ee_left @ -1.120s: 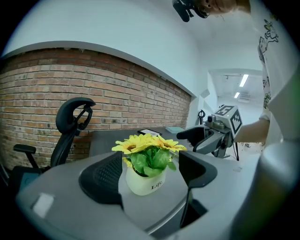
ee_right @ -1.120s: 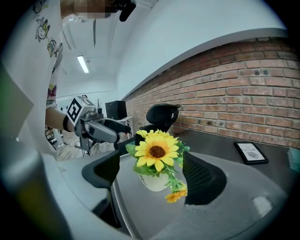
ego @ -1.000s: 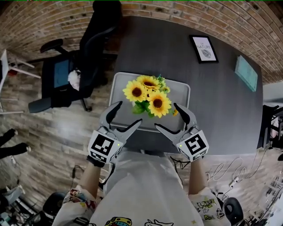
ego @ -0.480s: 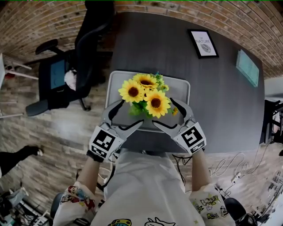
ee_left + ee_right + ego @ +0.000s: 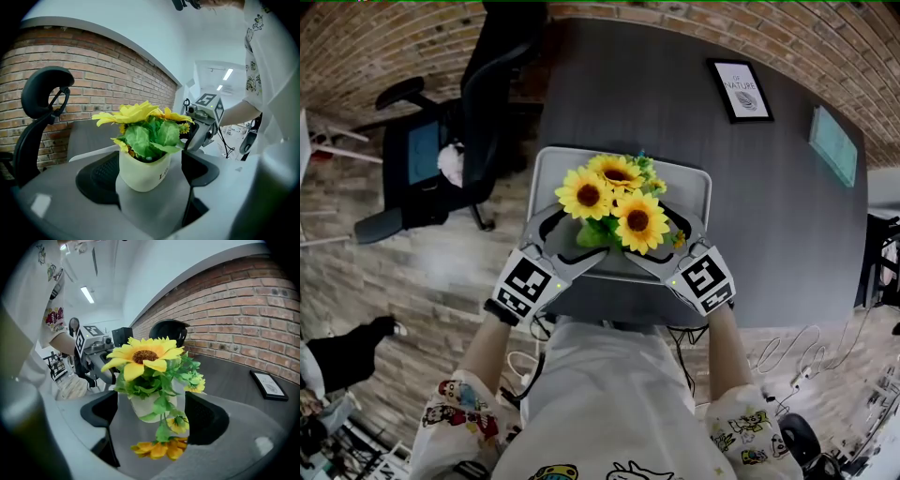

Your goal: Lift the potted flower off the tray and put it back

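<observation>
Yellow sunflowers point(image 5: 614, 199) stand in a cream pot point(image 5: 143, 171) on the grey tray point(image 5: 551, 173) on the dark table. My left gripper point(image 5: 567, 239) reaches in from the near left and my right gripper point(image 5: 661, 241) from the near right. In the left gripper view the pot stands between the wide jaws with a gap at the right pad; these jaws have just been opening. Seen from the right gripper view, the pot point(image 5: 143, 408) sits between the open jaws and neither pad presses on it. Leaves and a drooping bloom point(image 5: 157, 448) hang in front of it.
A black office chair point(image 5: 455, 141) stands left of the table. A framed picture point(image 5: 741, 89) and a teal pad point(image 5: 832, 145) lie on the far right of the table point(image 5: 769, 234). A brick wall runs behind. Cables lie on the floor at the right.
Both grippers have moved forward and down, from short of the tray to either side of the pot. The flowers have not moved.
</observation>
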A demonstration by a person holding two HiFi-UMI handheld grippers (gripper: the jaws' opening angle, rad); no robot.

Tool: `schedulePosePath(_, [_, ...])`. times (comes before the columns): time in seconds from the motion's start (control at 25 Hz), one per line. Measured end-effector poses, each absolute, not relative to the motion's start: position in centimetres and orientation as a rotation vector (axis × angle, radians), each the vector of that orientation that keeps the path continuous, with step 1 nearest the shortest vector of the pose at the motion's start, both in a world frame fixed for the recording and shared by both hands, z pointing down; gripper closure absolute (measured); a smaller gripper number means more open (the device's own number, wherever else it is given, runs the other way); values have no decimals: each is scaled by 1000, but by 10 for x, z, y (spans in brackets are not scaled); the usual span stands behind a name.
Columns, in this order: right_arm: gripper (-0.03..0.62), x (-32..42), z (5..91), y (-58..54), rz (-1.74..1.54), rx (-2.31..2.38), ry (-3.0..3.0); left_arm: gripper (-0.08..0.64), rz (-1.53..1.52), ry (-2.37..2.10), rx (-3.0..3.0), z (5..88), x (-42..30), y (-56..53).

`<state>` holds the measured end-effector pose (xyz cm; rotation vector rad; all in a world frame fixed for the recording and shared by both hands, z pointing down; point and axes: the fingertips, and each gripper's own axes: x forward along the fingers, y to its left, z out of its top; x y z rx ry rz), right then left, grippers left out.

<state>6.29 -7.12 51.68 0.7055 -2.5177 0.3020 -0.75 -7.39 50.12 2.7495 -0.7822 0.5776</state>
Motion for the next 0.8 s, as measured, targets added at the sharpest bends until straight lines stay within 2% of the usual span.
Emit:
schedulePosePath(0.48, [144, 55, 533, -80, 361, 637, -2593, 151, 578, -671, 2768, 519, -3, -83])
schedulePosePath(0.8, [146, 50, 536, -88, 414, 601, -2660, 189, 576, -645, 2771, 526, -3, -89])
